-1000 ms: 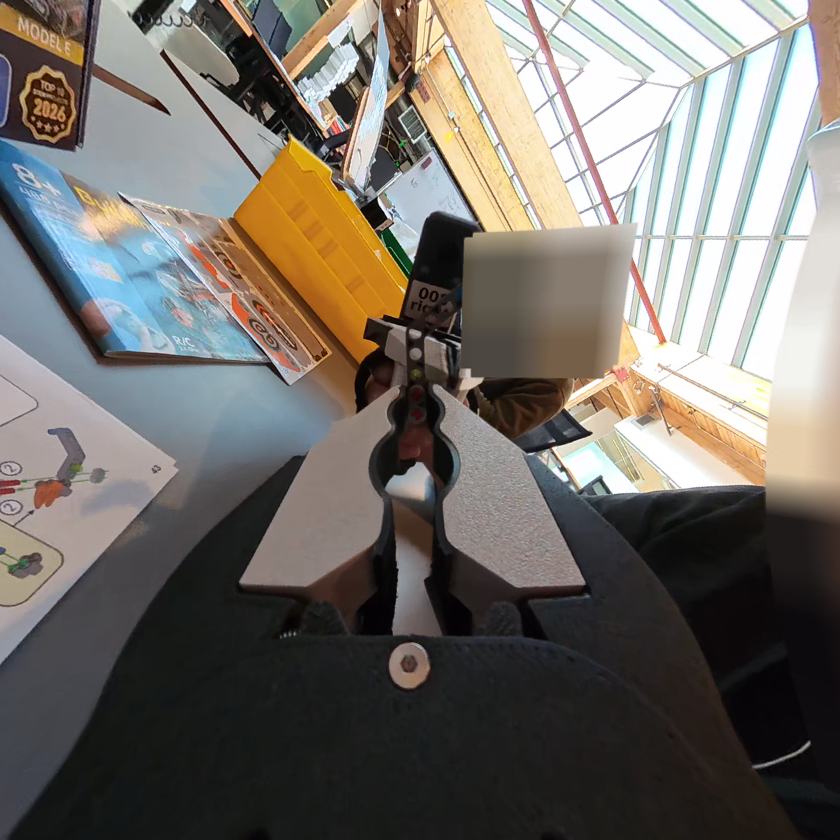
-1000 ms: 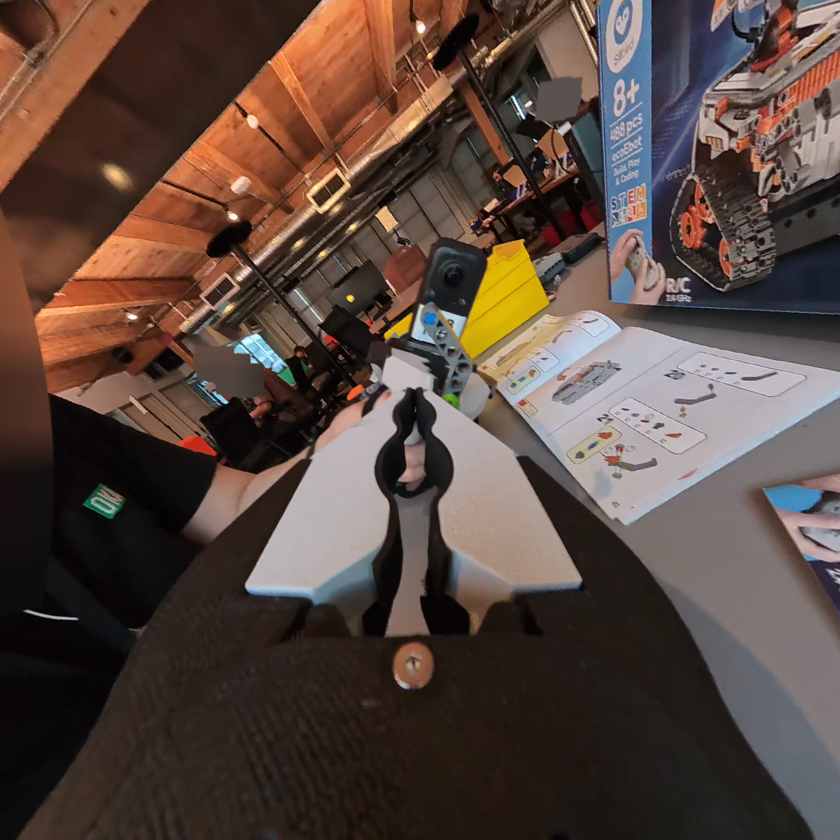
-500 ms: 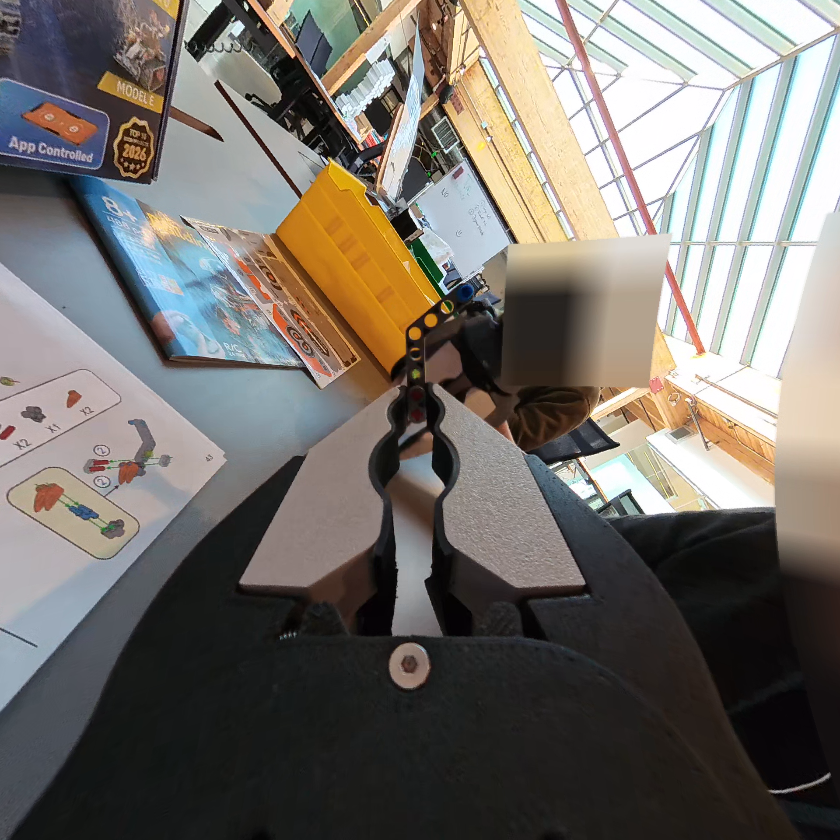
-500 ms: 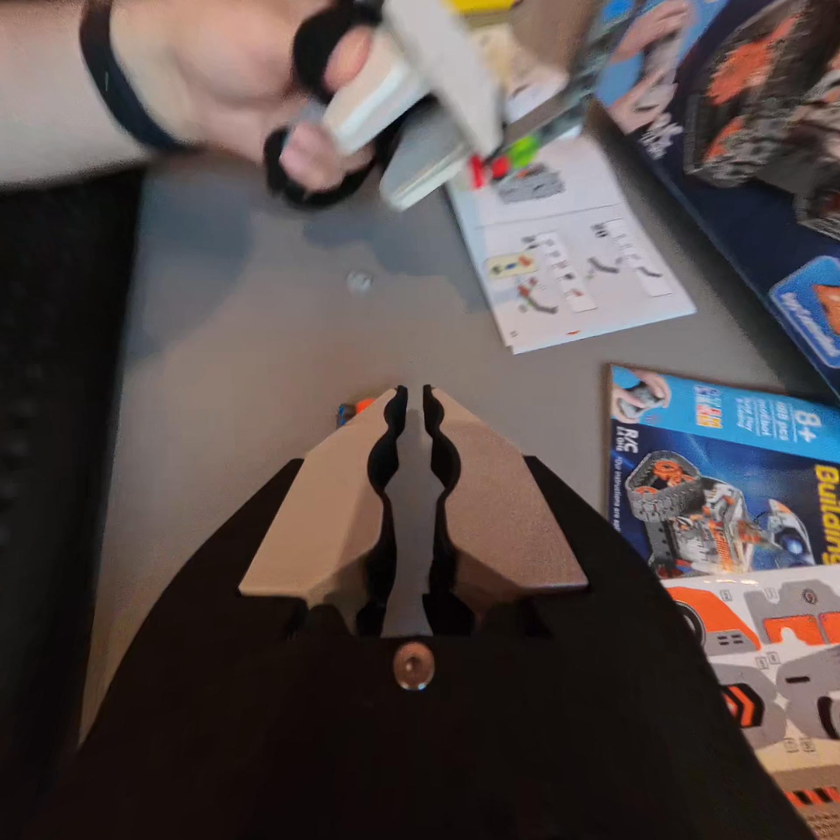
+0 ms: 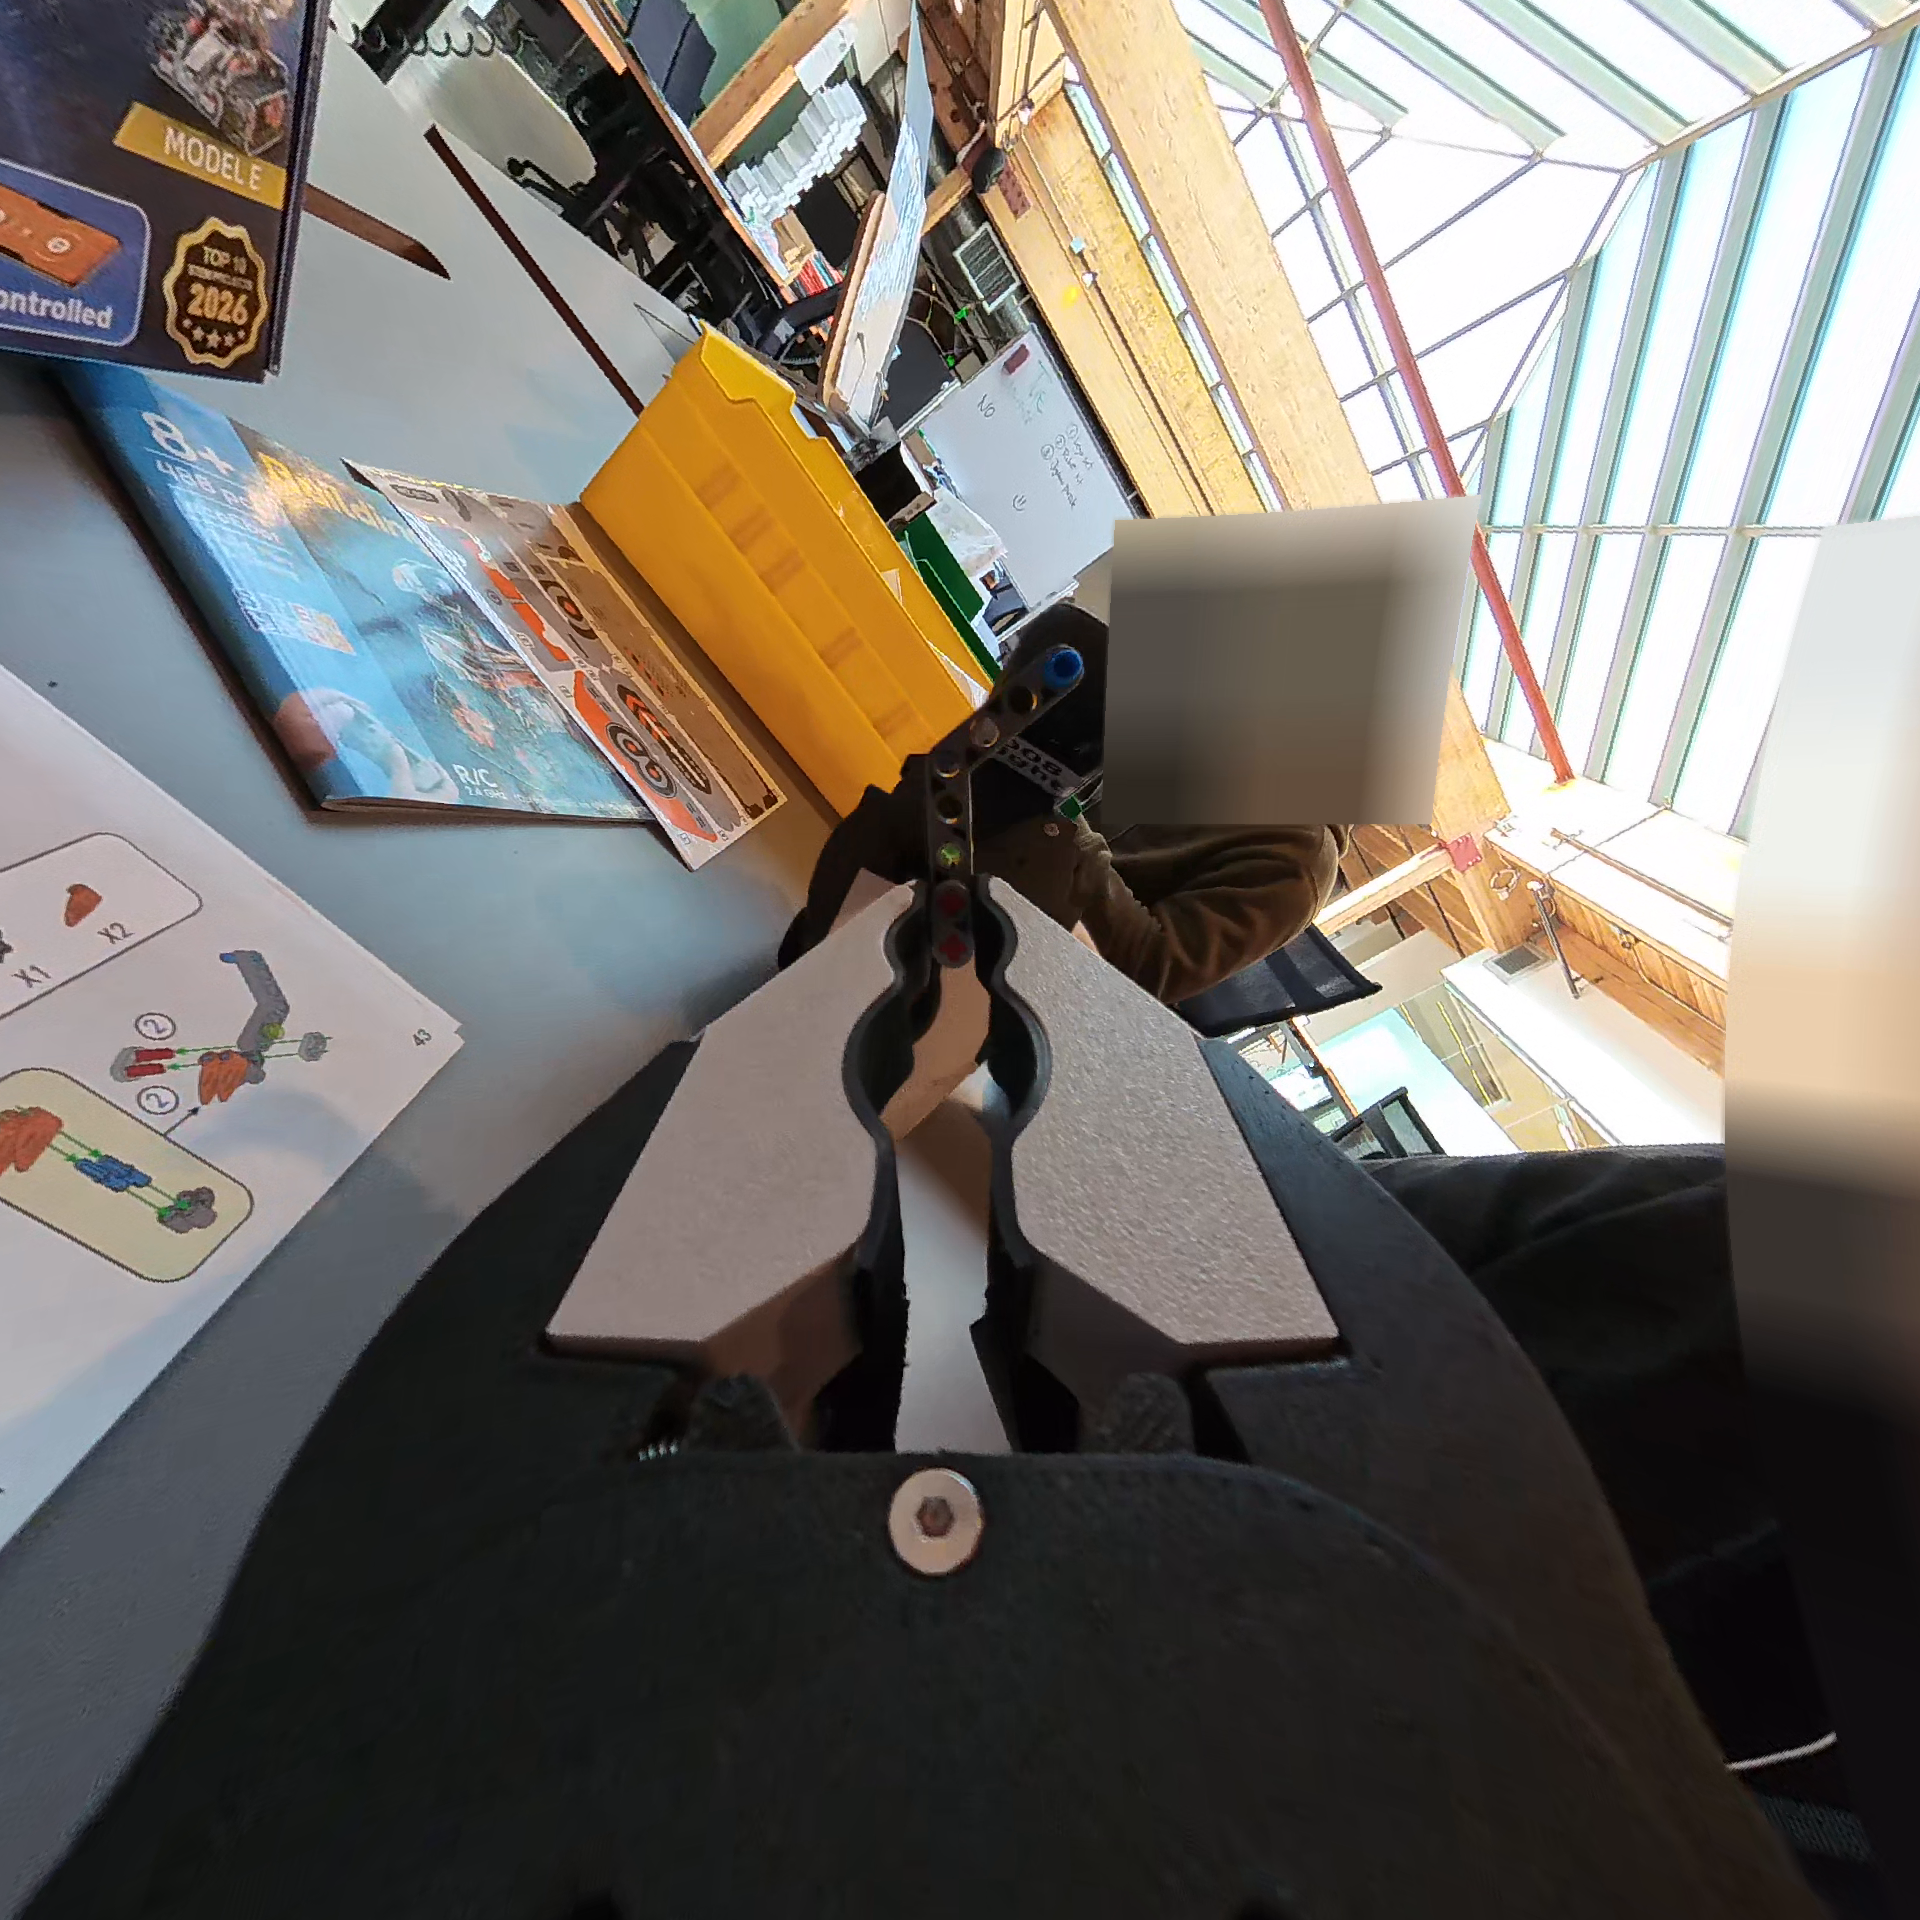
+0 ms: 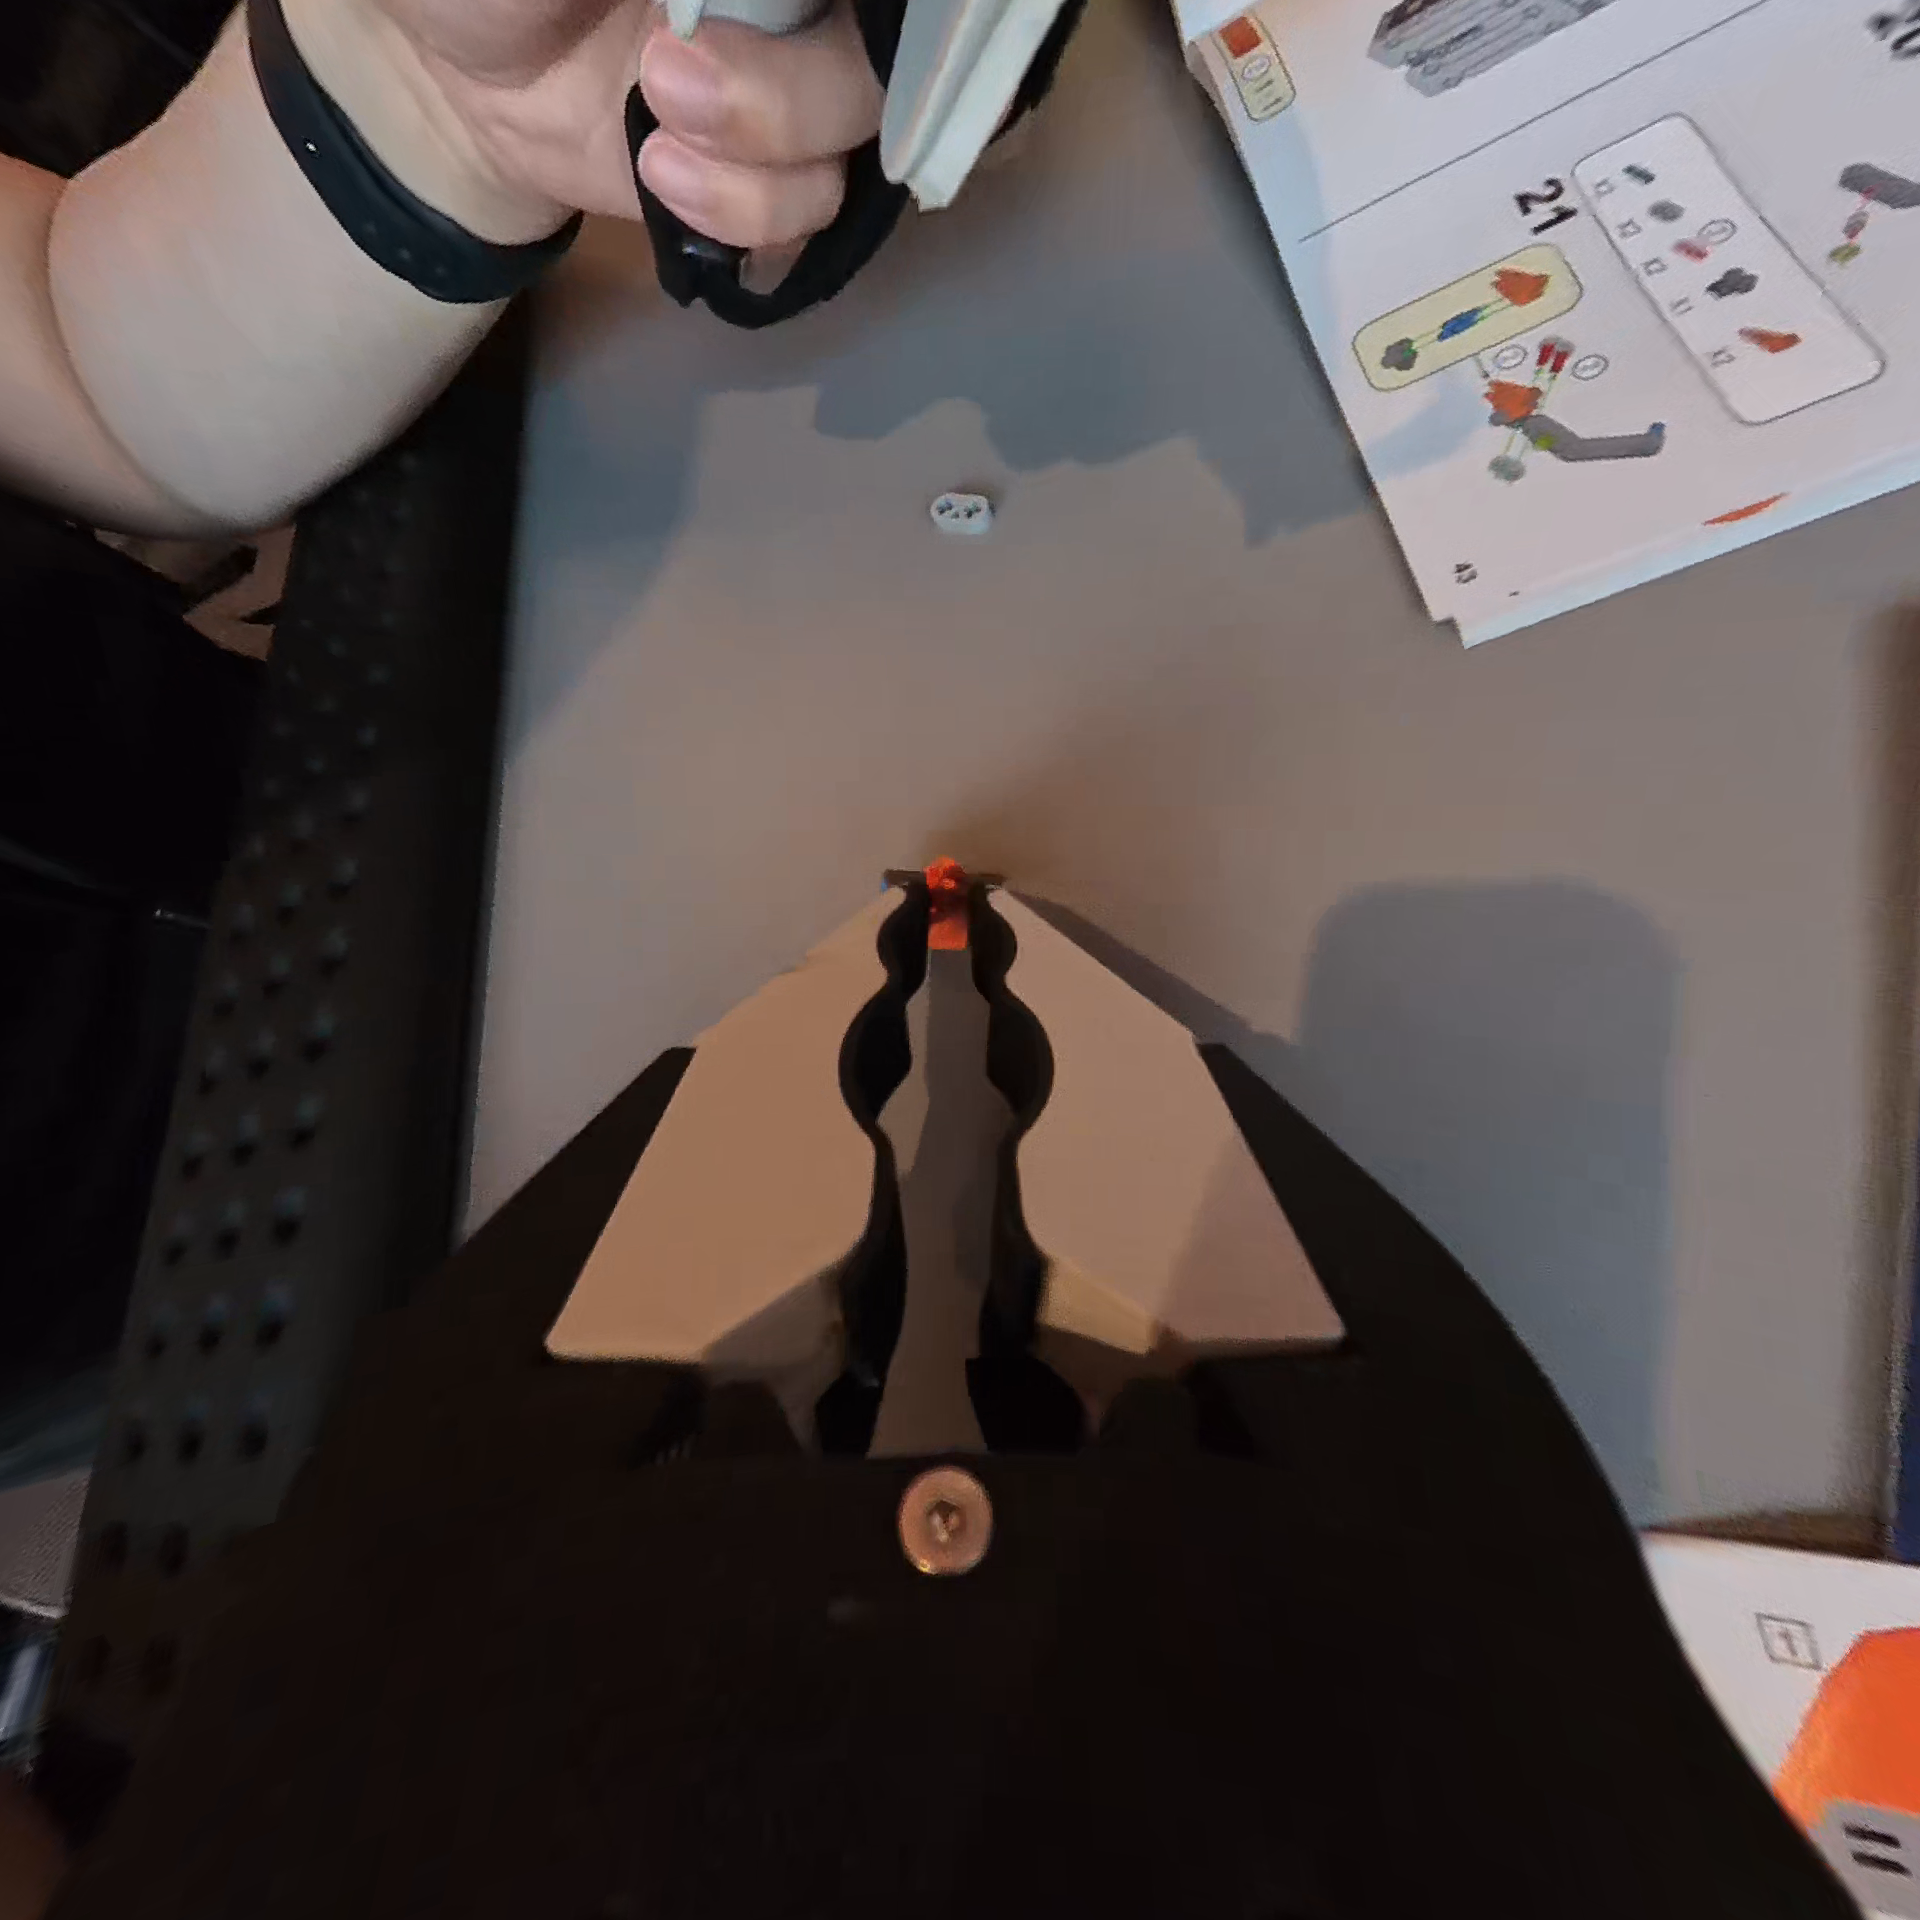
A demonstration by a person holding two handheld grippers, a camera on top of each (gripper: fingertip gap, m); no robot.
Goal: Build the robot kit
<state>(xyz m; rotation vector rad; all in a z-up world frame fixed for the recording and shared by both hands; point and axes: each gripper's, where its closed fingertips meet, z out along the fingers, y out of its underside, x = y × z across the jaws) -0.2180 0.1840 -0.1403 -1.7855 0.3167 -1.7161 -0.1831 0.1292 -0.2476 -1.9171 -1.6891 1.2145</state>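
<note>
My left gripper [image 5: 948,920] is shut on the lower end of a dark grey angled beam [image 5: 954,800] and holds it up in the air. The beam carries red and green pins, with a blue pin [image 5: 1062,665] at its far end. My right gripper [image 6: 943,906] points down at the grey table [image 6: 1143,727]. Its tips stand narrowly apart with a small orange piece on a thin axle [image 6: 943,883] filling the gap. A small light grey piece [image 6: 964,511] lies on the table beyond it. The hand holding the left gripper [image 6: 727,125] shows at the top of the right wrist view.
An open instruction booklet [image 6: 1610,312] lies to the right, and it also shows in the left wrist view [image 5: 156,1091]. A blue manual [image 5: 343,644], a sticker sheet [image 5: 623,665], a yellow bin [image 5: 769,582] and a dark box [image 5: 135,177] stand farther off. A seated person's brown sleeve [image 5: 1195,894] is behind. My right tips are roughly 10 cm from the small light grey piece [image 6: 964,511].
My right gripper left the beam, swung down to the table and came onto the orange piece. My left gripper keeps the beam and has turned only a little.
</note>
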